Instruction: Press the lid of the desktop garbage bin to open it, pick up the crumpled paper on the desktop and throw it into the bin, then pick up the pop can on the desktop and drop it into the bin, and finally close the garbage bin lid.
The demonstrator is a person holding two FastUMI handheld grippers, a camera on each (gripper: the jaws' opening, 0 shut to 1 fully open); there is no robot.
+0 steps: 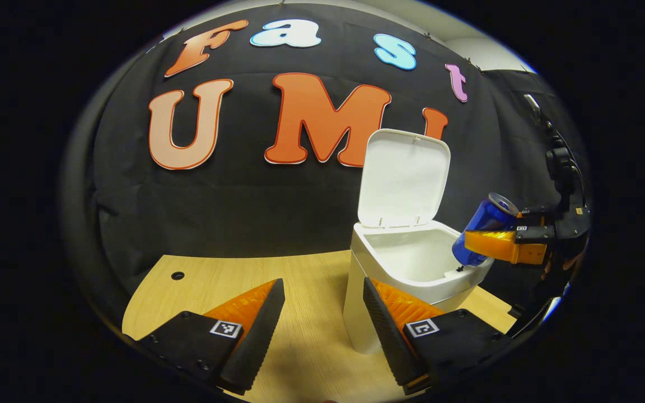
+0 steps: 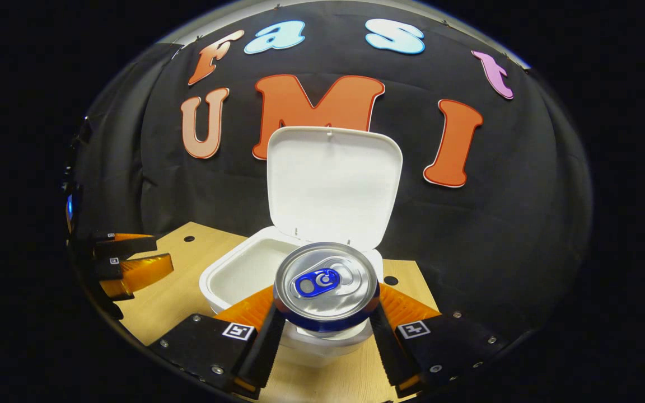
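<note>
The white desktop bin point(image 1: 395, 280) stands on the wooden table with its lid point(image 1: 403, 179) swung up and open. My right gripper point(image 2: 325, 336) is shut on a blue pop can point(image 2: 325, 285), whose silver top faces the camera, right over the bin's opening point(image 2: 244, 268). In the left gripper view the can point(image 1: 482, 226) hangs tilted above the bin's right rim, held by the right gripper point(image 1: 501, 243). My left gripper point(image 1: 322, 330) stands open and holds nothing, low over the table just left of the bin's front. The inside of the bin's bottom is hidden.
The wooden table point(image 1: 311, 280) ends at the black cloth wall behind the bin. A small round hole point(image 1: 177, 275) sits in the table at the far left. In the right gripper view the left gripper point(image 2: 126, 260) shows at the left edge.
</note>
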